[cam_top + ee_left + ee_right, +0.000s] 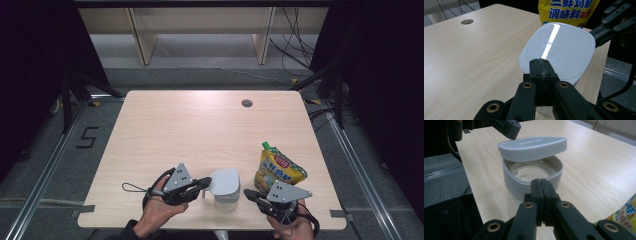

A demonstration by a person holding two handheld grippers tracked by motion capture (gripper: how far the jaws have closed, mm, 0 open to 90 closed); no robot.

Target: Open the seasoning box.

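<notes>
Even overhead light on the table (200,135), bright wood against near-black surroundings at three and nine o'clock. A hard white streak of glare runs down the lid (559,47) in the left gripper view. Soft, short shadows hug the container (524,182). Both gripper views go soft at six o'clock, jaws blurred up close; the high view is grainy, edges slightly bowed.

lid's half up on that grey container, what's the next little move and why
Probably keep lifting the lid clear with the left gripper. It sits tilted above the container, which looks open on the right gripper's side, and the seasoning pouch waits beside it.
</notes>
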